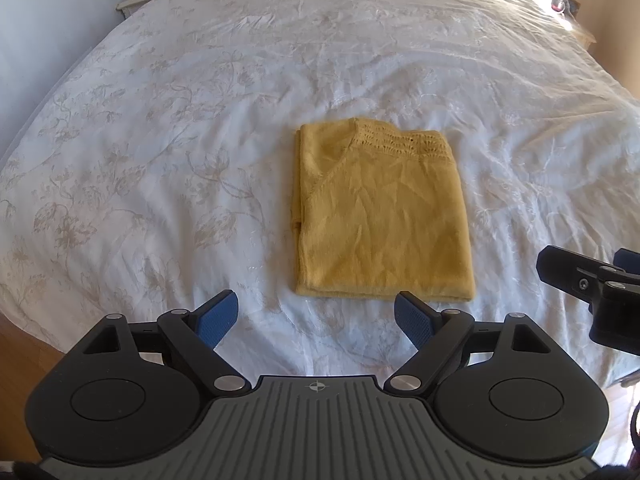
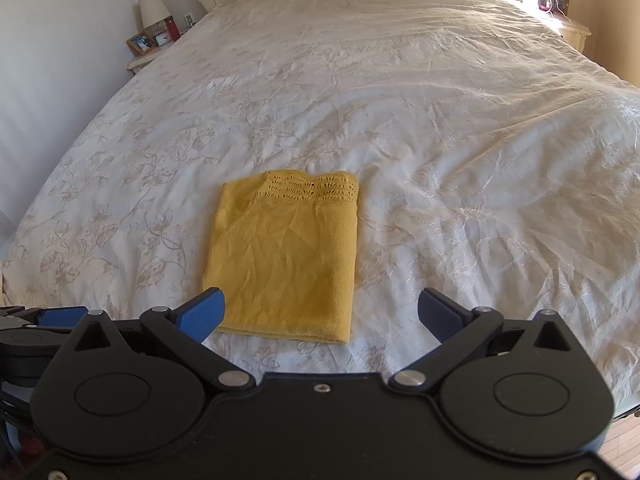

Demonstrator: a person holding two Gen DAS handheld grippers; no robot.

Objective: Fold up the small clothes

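One yellow knit top [image 1: 382,216] lies folded into a neat rectangle on the bed [image 1: 160,160], near its foot, flat on the white floral bedspread. An openwork lace band runs along its far edge, and a diagonal seam crosses the left side. The fabric is lightly creased. I hold two grippers above the near edge of the bed, neither touching the top: my left gripper [image 1: 316,316] has its blue pads spread wide with nothing between them, and my right gripper [image 2: 320,312] likewise stands wide apart and empty. Far left, a nightstand [image 2: 140,65] carries one lamp [image 2: 153,10], one framed photo [image 2: 141,43] and one red can [image 2: 172,29].
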